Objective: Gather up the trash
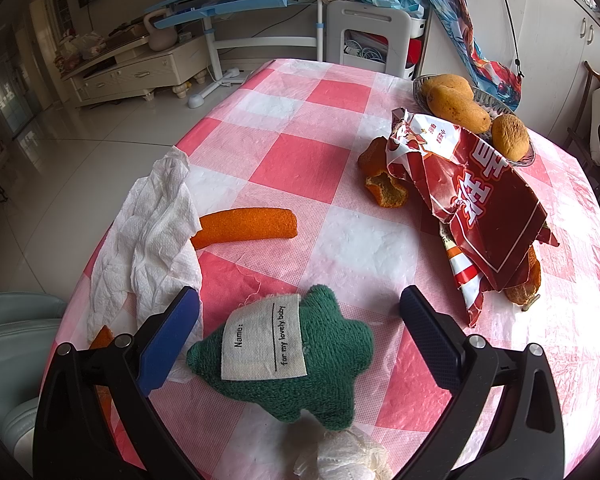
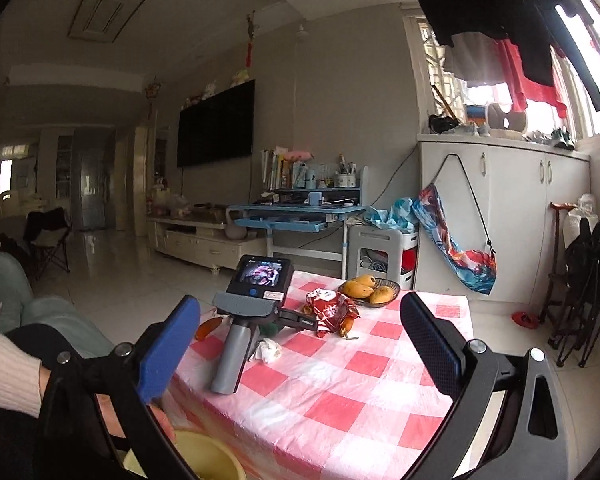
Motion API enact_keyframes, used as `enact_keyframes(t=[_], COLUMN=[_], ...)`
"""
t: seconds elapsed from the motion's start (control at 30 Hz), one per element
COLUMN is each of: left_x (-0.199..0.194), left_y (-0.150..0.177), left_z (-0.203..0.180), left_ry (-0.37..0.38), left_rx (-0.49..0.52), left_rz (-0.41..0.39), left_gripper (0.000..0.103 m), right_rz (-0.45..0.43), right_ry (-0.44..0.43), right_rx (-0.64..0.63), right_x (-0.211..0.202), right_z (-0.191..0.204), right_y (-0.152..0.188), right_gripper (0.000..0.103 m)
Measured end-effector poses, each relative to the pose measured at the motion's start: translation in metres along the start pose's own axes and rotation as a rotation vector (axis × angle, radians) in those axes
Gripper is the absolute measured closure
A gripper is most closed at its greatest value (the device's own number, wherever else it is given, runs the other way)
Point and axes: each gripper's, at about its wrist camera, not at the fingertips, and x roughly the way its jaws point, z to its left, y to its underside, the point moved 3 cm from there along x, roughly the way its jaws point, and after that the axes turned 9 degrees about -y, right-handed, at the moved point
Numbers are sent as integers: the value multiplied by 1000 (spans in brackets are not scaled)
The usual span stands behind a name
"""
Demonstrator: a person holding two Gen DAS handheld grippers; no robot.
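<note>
My left gripper [image 1: 300, 320] is open low over the pink checked table [image 1: 300, 136], its fingers either side of a green plush toy [image 1: 300, 364] with a white label. A flat white tissue [image 1: 152, 232] lies at the left edge, with an orange foam stick [image 1: 244, 226] beside it. A torn red snack bag [image 1: 476, 208] and orange peels [image 1: 384, 188] lie to the right. A crumpled tissue [image 1: 340, 456] sits just below the toy. My right gripper [image 2: 300, 344] is open and empty, held off the table's near end above a yellow bin [image 2: 188, 456].
A bowl of mangoes [image 1: 460, 104] stands at the far right of the table. In the right wrist view the left gripper's grey handle [image 2: 230, 360] stands on the table with no hand on it. A hand [image 2: 160, 420] is at the bin's rim.
</note>
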Motion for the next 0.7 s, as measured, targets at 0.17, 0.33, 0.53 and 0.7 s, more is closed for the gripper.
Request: enact_keyframes(t=[0.17, 0.33, 0.53, 0.7], left_x=[0, 0, 0, -12], left_y=[0, 0, 0, 1], left_z=[0, 0, 0, -4], left_ry=[0, 0, 0, 47], left_rx=[0, 0, 0, 114], left_rz=[0, 0, 0, 17], left_gripper=[7, 7, 7, 7], right_rz=[91, 155, 223, 285], right_ry=[82, 104, 95, 59], right_rx=[83, 71, 115, 100], right_x=[13, 19, 28, 45], right_z=[-20, -19, -28, -20], right_y=[9, 18, 31, 36], right_gripper=[7, 7, 7, 7])
